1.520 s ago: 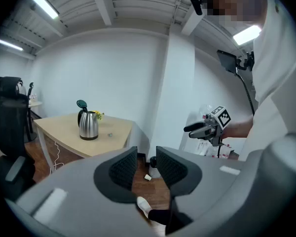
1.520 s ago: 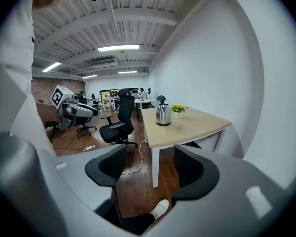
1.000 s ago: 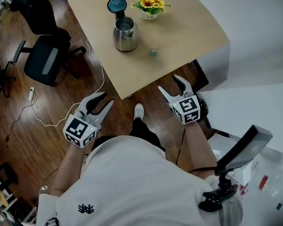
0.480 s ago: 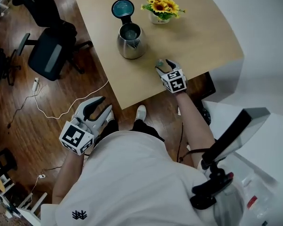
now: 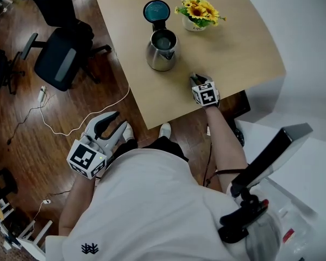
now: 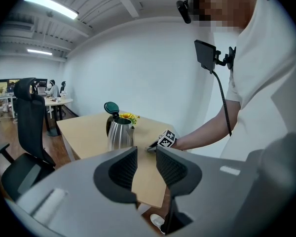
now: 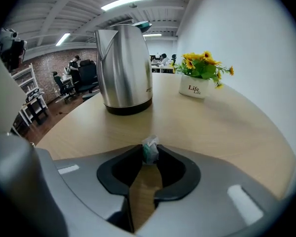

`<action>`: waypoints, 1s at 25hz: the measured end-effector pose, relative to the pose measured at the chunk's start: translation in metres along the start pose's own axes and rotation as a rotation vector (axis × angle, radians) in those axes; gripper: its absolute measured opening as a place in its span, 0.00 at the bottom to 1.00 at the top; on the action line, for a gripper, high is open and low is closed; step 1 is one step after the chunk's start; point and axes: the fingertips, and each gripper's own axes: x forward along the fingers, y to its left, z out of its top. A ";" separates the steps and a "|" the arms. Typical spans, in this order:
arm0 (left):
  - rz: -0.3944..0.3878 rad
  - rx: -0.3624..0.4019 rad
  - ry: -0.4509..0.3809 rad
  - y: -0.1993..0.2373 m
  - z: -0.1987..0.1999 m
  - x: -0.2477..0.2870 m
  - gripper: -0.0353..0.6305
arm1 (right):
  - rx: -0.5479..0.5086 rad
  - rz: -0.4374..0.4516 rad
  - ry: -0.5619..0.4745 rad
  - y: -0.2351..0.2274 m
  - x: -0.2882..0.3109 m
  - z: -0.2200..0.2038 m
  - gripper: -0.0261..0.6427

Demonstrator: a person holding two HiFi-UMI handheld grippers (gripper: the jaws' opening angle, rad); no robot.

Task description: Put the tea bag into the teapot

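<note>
A steel teapot (image 5: 162, 50) stands on the wooden table (image 5: 239, 48) with its teal lid (image 5: 156, 10) flipped open. My right gripper (image 5: 197, 80) rests low on the table just in front of it. In the right gripper view its jaws (image 7: 149, 157) are closing, and the small green-and-white tea bag (image 7: 149, 150) is pinched between the tips, with the teapot (image 7: 124, 68) a short way ahead. My left gripper (image 5: 118, 122) hangs open over the floor, off the table's near edge, with nothing between its fingers (image 6: 146, 157).
A white pot of yellow flowers (image 5: 200, 12) sits behind and to the right of the teapot. Black office chairs (image 5: 60, 58) stand on the wooden floor to the left. A white cable (image 5: 70, 129) trails across the floor by the table's edge.
My right gripper has moved from below the table's edge onto the table and closed around the tea bag. The left gripper has barely shifted.
</note>
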 end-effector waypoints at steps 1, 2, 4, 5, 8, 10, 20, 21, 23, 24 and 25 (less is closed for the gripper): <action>-0.005 0.002 -0.001 0.000 0.000 -0.001 0.20 | 0.004 -0.008 0.001 0.000 -0.002 -0.001 0.15; -0.010 0.005 -0.003 0.001 0.001 -0.001 0.20 | 0.010 -0.017 -0.001 -0.001 -0.004 -0.002 0.14; -0.020 0.009 -0.010 0.005 0.002 -0.002 0.20 | 0.022 -0.033 -0.015 -0.001 -0.013 0.002 0.13; -0.025 0.012 -0.015 0.006 0.002 -0.003 0.20 | 0.026 -0.039 -0.027 -0.001 -0.020 0.006 0.13; -0.040 0.013 -0.032 0.009 0.002 -0.007 0.20 | 0.024 -0.047 -0.061 0.006 -0.043 0.022 0.13; -0.053 0.011 -0.044 0.008 0.003 -0.007 0.20 | 0.022 -0.055 -0.086 0.007 -0.061 0.034 0.13; -0.124 0.028 -0.078 0.010 0.005 -0.006 0.20 | -0.026 -0.081 -0.233 0.021 -0.144 0.123 0.12; -0.125 0.029 -0.080 0.012 0.006 -0.006 0.20 | -0.033 -0.078 -0.248 0.024 -0.149 0.134 0.12; -0.127 0.030 -0.086 0.014 0.006 -0.008 0.20 | -0.048 -0.068 -0.272 0.031 -0.155 0.154 0.12; -0.126 0.029 -0.090 0.016 0.006 -0.009 0.20 | -0.058 -0.063 -0.280 0.035 -0.158 0.164 0.12; -0.124 0.028 -0.096 0.018 0.006 -0.010 0.20 | -0.069 -0.058 -0.288 0.039 -0.159 0.173 0.12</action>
